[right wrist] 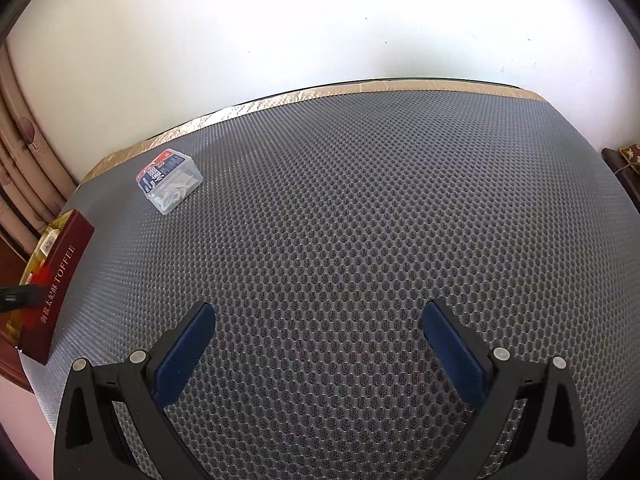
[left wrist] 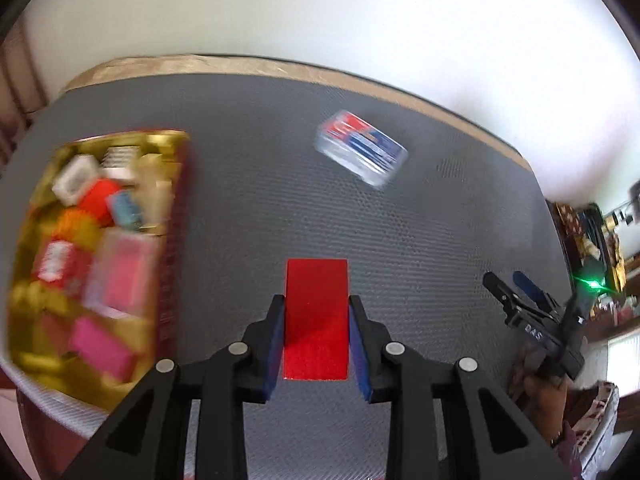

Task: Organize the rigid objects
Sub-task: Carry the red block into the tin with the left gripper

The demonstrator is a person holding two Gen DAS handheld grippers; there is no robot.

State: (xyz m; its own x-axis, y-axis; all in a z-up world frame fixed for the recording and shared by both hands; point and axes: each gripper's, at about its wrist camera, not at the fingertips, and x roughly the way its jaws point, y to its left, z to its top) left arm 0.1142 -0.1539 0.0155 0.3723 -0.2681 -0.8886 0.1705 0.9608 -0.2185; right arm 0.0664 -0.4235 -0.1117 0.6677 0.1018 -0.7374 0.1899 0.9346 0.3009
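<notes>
From the left wrist view, the left gripper (left wrist: 316, 320) is closed narrow on a red rectangular block (left wrist: 316, 312), its blue pads pressed against the block's two long sides, and the block is held clear above the grey honeycomb mat (left wrist: 256, 184). To the left lies an open gold-lined tin (left wrist: 176, 240) already crowded with small boxes and bright pieces, blurred here. Farther out on the mat sits a clear plastic box (left wrist: 360, 152) with a red and blue label, apart from everything else. The right gripper (left wrist: 516, 292) shows at the right edge, held in a hand (left wrist: 548, 396).

From the right wrist view, the right gripper (right wrist: 320, 344) hangs over bare mat (right wrist: 360, 200) with its jaws spread wide and nothing between them. The plastic box (right wrist: 170, 180) lies far to the left near the mat's back edge, and the tin's dark red side, printed TOFFEE (right wrist: 56, 284), stands at the left edge.

The step in hand looks like carrying the block to the tin. The next move calls for finding a free gap among the packed items and lowering before letting go.
</notes>
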